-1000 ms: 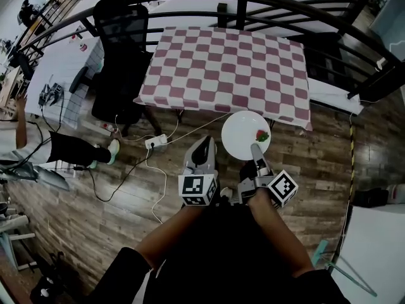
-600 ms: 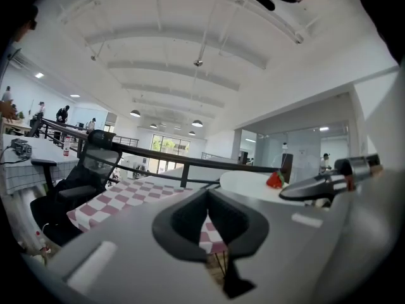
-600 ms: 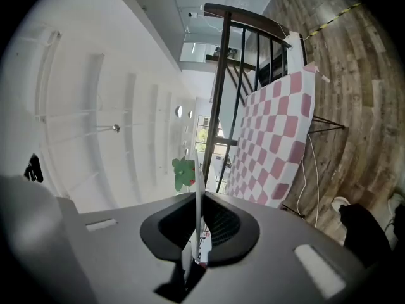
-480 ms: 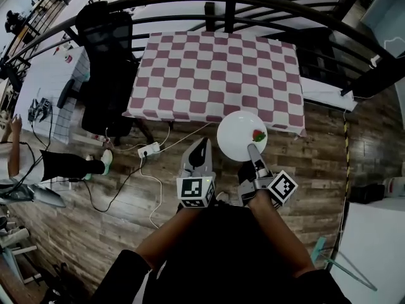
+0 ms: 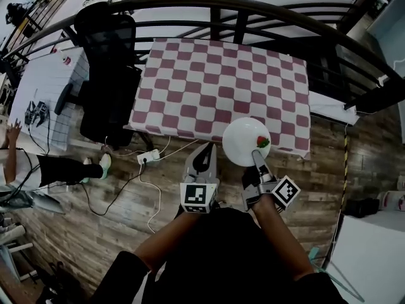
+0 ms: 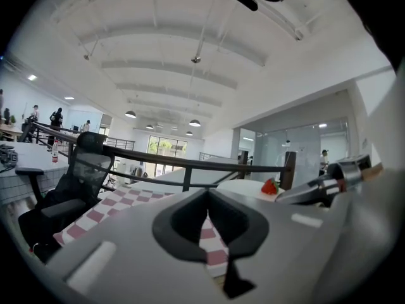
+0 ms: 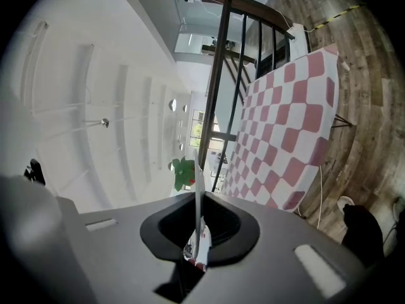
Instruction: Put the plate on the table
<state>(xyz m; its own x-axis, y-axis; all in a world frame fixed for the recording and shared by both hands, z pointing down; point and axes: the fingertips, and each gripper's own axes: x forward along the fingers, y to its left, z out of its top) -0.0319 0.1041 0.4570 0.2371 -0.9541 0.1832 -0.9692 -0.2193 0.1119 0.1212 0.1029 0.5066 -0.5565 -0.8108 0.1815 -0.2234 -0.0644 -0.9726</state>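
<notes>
In the head view a white plate (image 5: pixel 243 142) with a strawberry (image 5: pixel 262 142) on it hangs over the near right edge of the table (image 5: pixel 209 81), which wears a red-and-white checked cloth. My right gripper (image 5: pixel 255 156) is shut on the plate's near rim. In the right gripper view the plate (image 7: pixel 198 195) shows edge-on between the jaws, with the strawberry (image 7: pixel 183 171) beyond. My left gripper (image 5: pixel 205 154) hovers over the floor left of the plate, jaws shut with nothing between them (image 6: pixel 206 216).
A black office chair (image 5: pixel 111 75) stands at the table's left. A dark curved railing (image 5: pixel 253 6) runs behind the table. A power strip and cables (image 5: pixel 147 158) lie on the wooden floor below the table's near edge. A person's leg (image 5: pixel 69 168) shows at the left.
Both grippers and the plate have moved forward toward the table. The plate was over the floor before and now overlaps the table's near right edge.
</notes>
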